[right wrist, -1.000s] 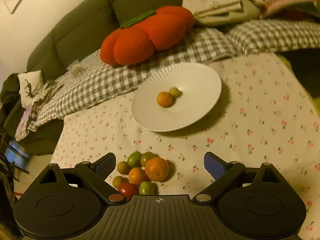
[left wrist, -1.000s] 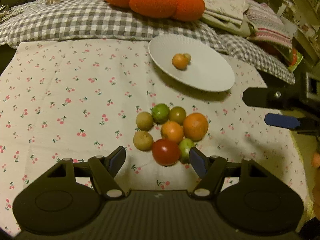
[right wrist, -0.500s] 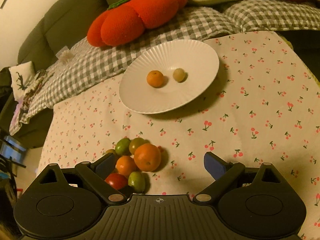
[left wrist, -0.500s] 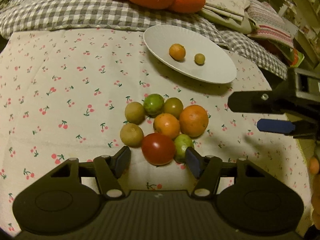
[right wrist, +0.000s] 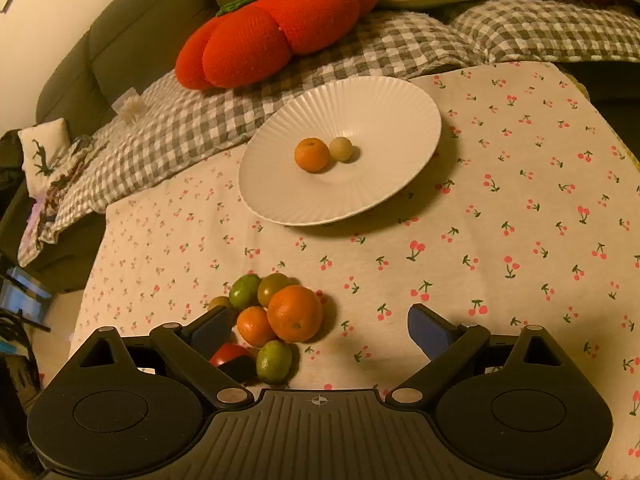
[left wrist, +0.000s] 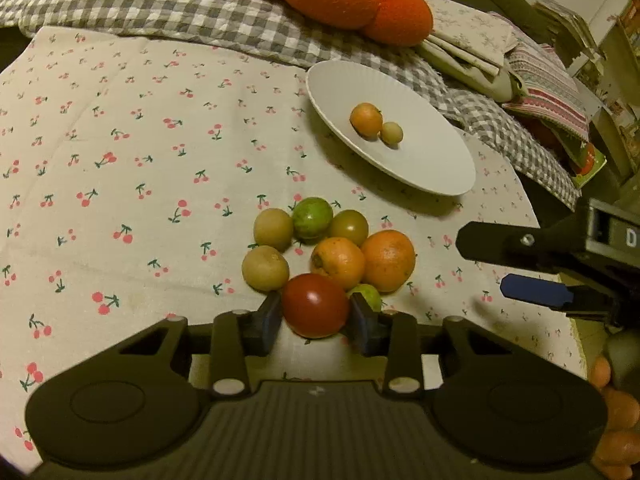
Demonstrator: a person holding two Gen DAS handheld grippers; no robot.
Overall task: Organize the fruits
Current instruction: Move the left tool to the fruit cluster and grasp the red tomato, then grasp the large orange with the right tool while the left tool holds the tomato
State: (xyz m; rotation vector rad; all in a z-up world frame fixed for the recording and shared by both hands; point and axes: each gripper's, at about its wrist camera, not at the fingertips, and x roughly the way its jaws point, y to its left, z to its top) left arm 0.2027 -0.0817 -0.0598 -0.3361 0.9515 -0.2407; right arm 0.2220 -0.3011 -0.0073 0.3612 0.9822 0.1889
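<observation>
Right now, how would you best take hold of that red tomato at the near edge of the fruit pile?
Across its widest middle, coming from the near open side. The red tomato is round and smooth, with fruit packed behind it; the left gripper has just been closing, a finger on each flank.

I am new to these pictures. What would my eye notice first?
First, the big orange pumpkin cushion on the checked blanket at the back. Then the white plate holding two small fruits. Nearest, the left gripper, just closing, pinches a red tomato from the fruit pile.

Cherry-print tablecloth (left wrist: 120, 160) — white plate (left wrist: 432, 172); fruit cluster (left wrist: 332, 252) beside it.
</observation>
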